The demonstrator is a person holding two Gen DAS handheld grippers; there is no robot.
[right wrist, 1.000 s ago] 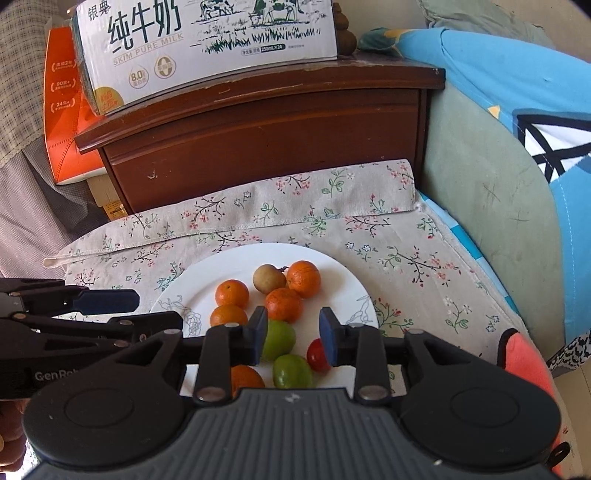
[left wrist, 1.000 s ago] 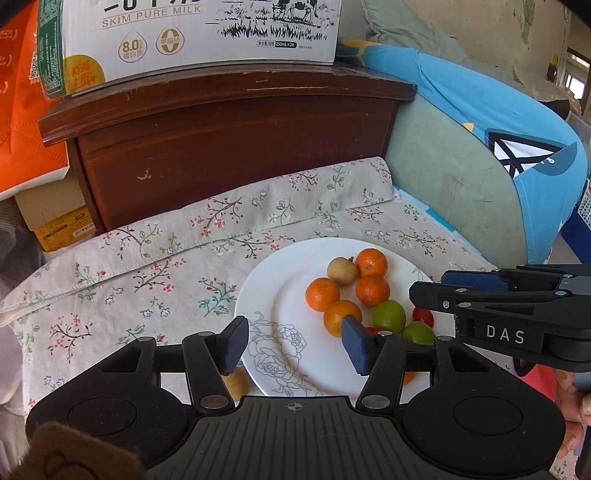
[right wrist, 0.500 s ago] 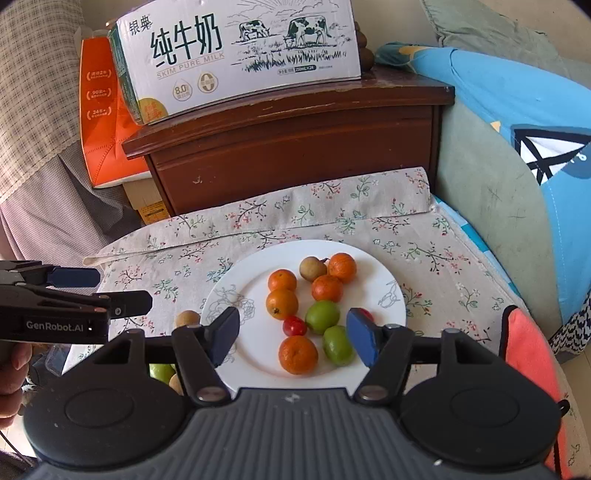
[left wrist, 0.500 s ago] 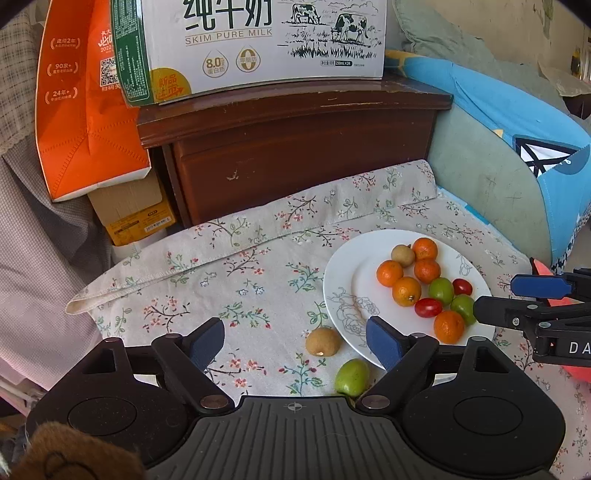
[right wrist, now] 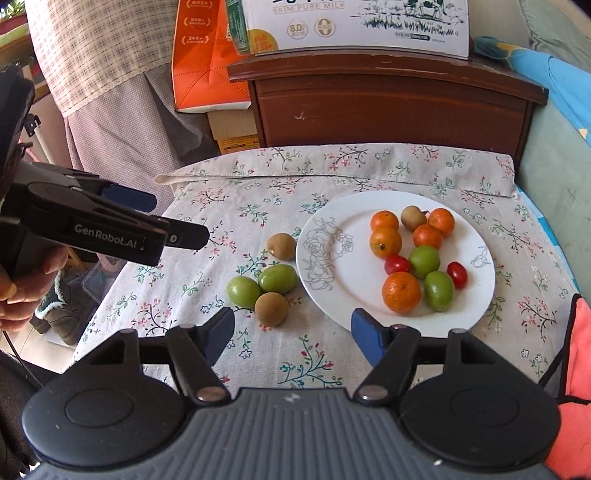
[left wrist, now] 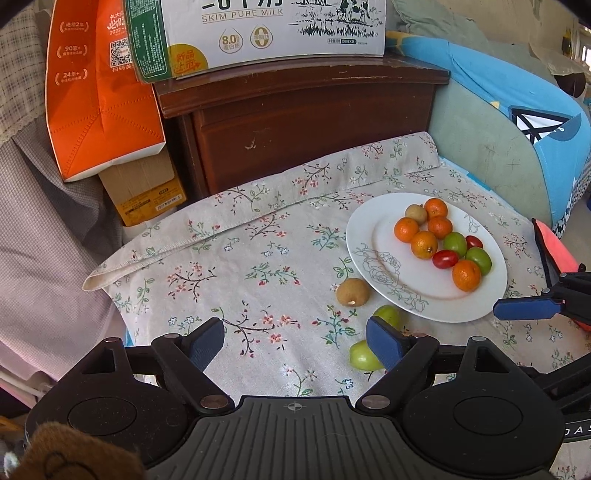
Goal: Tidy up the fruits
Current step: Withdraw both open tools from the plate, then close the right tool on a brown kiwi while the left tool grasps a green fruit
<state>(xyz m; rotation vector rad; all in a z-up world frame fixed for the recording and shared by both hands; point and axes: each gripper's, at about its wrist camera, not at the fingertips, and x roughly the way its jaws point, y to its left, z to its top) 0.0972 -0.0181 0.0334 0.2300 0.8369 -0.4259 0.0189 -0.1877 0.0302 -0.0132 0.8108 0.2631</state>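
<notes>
A white plate [right wrist: 321, 251] [left wrist: 384, 266] on the floral cloth holds several oranges, two green fruits [right wrist: 424, 261], two cherry tomatoes [right wrist: 397, 264] and a brown fruit [right wrist: 413, 217]. On the cloth left of the plate lie two green fruits [right wrist: 243, 291] [left wrist: 362, 356] and two brown fruits [right wrist: 271, 308] [left wrist: 352, 291]. My left gripper [left wrist: 295, 341] is open and empty, above the cloth left of the plate. My right gripper [right wrist: 293, 330] is open and empty, near the plate's front-left edge.
A dark wooden cabinet [left wrist: 314, 125] stands behind the table, with a milk carton box [left wrist: 258, 33] on top. An orange bag [left wrist: 99, 92] hangs at the left. A blue-green cushion [left wrist: 509, 122] lies at the right. A red cloth [right wrist: 576, 369] lies at the table's right edge.
Both grippers have pulled back and to the left from the plate. The right gripper's jaws have opened wider. The loose fruits on the cloth have come into view.
</notes>
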